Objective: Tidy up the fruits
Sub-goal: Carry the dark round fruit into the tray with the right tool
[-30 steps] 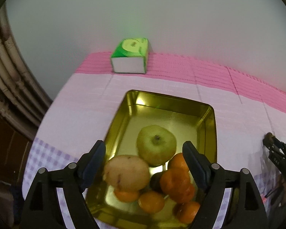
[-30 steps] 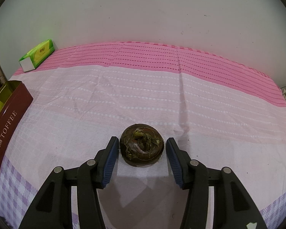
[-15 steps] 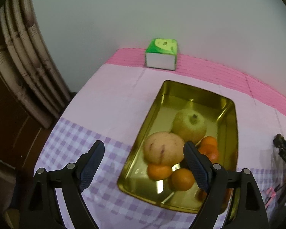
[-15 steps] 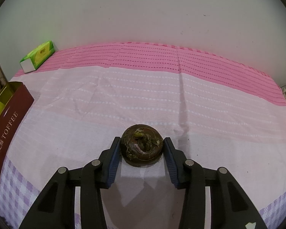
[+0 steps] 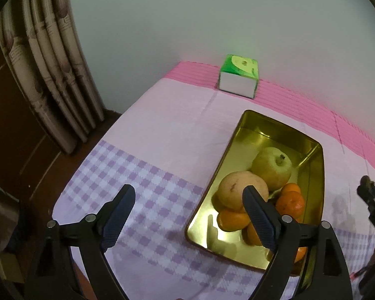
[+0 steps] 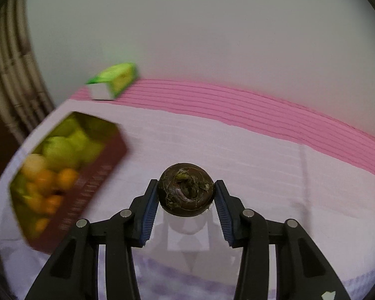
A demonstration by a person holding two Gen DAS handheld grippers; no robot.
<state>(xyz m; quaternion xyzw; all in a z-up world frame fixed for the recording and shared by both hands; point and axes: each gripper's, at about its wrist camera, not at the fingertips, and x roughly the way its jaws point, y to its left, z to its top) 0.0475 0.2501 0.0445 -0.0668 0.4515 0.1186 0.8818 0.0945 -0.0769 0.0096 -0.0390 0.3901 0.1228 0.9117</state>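
A gold tin tray (image 5: 231, 147) holds a green apple (image 5: 272, 167), a tan round fruit (image 5: 235, 191) and several oranges (image 5: 290, 201). My left gripper (image 5: 187, 215) is open and empty, above the checked cloth to the left of the tray. My right gripper (image 6: 186, 197) is shut on a dark brown water chestnut (image 6: 186, 190) and holds it lifted above the cloth. The tray (image 6: 100, 165) shows blurred at the left of the right wrist view. The right gripper's tip (image 5: 370, 195) shows at the right edge of the left wrist view.
A green tissue box (image 5: 238, 76) stands at the back by the wall; it also shows in the right wrist view (image 6: 112, 81). A curtain (image 5: 45, 70) and dark wood hang left of the table edge. The pink and lilac cloth (image 6: 262, 145) covers the table.
My right gripper closed on the water chestnut, lifted it and swung left toward the tray. My left gripper drew back and to the left, away from the tray.
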